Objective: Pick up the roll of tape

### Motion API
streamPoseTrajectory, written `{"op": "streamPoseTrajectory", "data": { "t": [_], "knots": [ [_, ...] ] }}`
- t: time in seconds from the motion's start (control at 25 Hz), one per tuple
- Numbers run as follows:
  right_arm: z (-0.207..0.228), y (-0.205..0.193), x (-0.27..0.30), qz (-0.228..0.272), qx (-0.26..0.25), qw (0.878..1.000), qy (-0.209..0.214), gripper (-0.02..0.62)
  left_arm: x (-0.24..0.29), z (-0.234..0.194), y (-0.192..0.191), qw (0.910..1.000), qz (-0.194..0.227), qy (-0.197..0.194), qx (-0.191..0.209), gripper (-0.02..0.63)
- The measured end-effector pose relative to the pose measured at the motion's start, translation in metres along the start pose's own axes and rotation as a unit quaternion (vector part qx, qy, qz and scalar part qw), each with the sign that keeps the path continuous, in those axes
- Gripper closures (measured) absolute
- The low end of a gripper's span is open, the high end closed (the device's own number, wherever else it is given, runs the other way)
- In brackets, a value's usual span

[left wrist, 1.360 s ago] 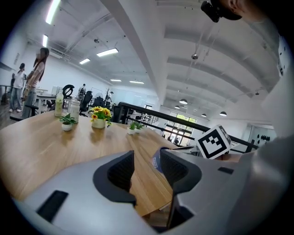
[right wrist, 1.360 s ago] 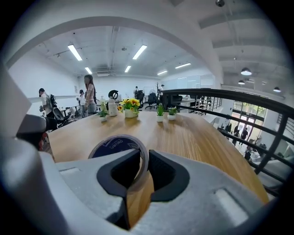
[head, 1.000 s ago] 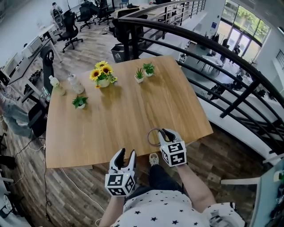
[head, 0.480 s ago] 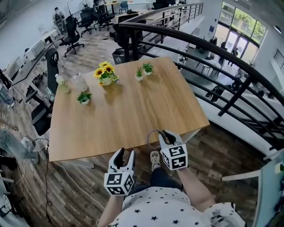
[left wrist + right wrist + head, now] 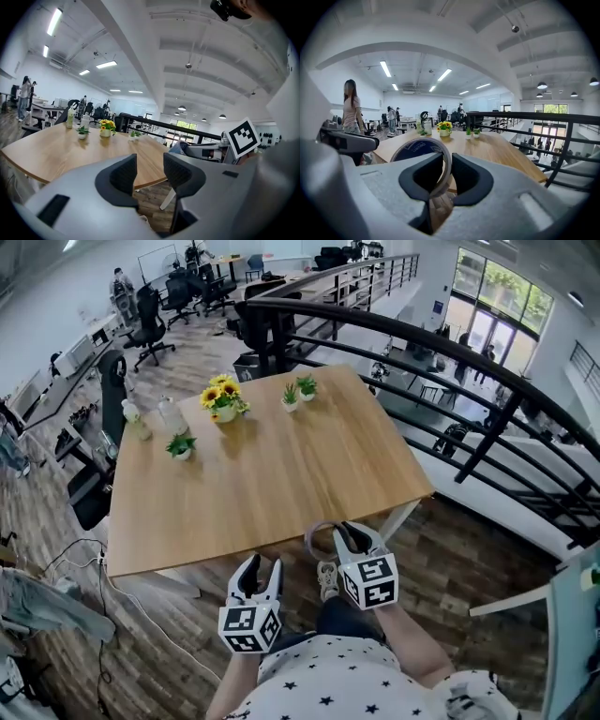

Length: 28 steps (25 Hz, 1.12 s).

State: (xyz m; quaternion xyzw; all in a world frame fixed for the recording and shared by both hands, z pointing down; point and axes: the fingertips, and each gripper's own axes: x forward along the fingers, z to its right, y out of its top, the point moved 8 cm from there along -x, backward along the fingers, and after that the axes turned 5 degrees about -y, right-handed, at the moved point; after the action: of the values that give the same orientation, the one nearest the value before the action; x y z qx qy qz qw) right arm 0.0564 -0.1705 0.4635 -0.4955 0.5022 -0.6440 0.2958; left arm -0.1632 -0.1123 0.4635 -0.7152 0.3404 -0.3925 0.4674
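The roll of tape [image 5: 423, 151], a thin grey ring with a dark blue core label, stands on edge between the jaws of my right gripper [image 5: 446, 176], which is shut on its rim. In the head view the tape [image 5: 308, 540] hangs off the near edge of the wooden table [image 5: 262, 484], over the floor, with the right gripper [image 5: 349, 536] just behind it. My left gripper [image 5: 260, 569] is lower left of it, also off the table. Its jaws [image 5: 150, 173] stand apart with nothing between them.
On the table's far side stand a sunflower pot [image 5: 222, 399], three small potted plants [image 5: 180, 444] and two bottles [image 5: 169, 415]. A dark railing [image 5: 450, 362] runs along the right. A shoe [image 5: 325, 577] shows below the grippers. Office chairs and people stand far back.
Both grippers have drawn back from the table toward the person's body. The tape, earlier over the table's near edge, now hangs beyond it over the floor.
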Motion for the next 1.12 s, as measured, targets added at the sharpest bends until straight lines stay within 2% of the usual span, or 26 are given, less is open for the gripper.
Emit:
{"op": "streamPoseTrajectory", "data": {
  "t": [0.48, 1.12],
  "knots": [
    [-0.017, -0.001, -0.037, 0.017, 0.007, 1.000, 0.003, 0.528, -0.023, 0.009, -0.005, 1.0000, 0.006, 0.003, -0.005, 0.434],
    [-0.018, -0.002, -0.041, 0.026, -0.006, 1.000, -0.004, 0.531, -0.023, 0.010, -0.004, 1.0000, 0.005, -0.001, -0.002, 0.434]
  ]
}}
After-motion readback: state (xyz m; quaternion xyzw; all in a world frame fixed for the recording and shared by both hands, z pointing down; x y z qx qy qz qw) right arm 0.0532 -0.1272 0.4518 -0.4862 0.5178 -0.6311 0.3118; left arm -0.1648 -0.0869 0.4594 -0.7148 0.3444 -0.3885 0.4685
